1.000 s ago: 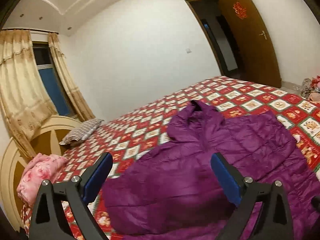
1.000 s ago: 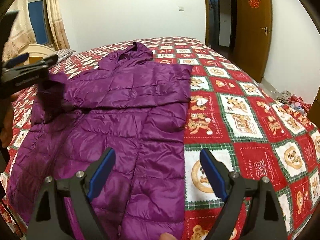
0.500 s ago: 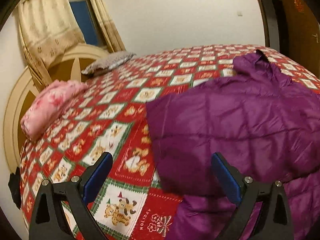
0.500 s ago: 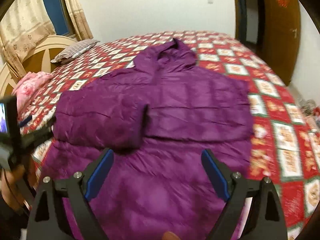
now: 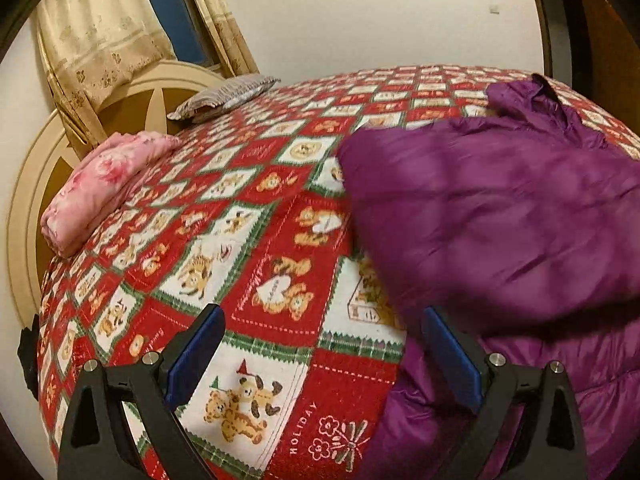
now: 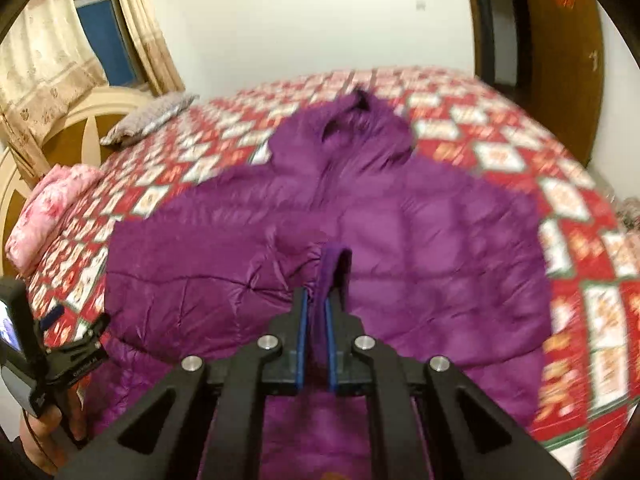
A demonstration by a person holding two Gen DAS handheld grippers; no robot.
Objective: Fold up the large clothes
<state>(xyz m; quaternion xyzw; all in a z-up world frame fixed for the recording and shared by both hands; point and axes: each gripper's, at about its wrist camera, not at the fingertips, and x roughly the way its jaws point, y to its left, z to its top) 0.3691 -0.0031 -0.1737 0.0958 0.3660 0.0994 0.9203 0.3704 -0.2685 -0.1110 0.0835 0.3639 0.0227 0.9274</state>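
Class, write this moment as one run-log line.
right tool: closing on purple jacket cuff | left tool: open, empty, over bedspread | stage: sleeve fold

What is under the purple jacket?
The jacket lies on the bed's red patterned quilt, which shows around it. Whatever is beneath its middle is covered and cannot be seen.
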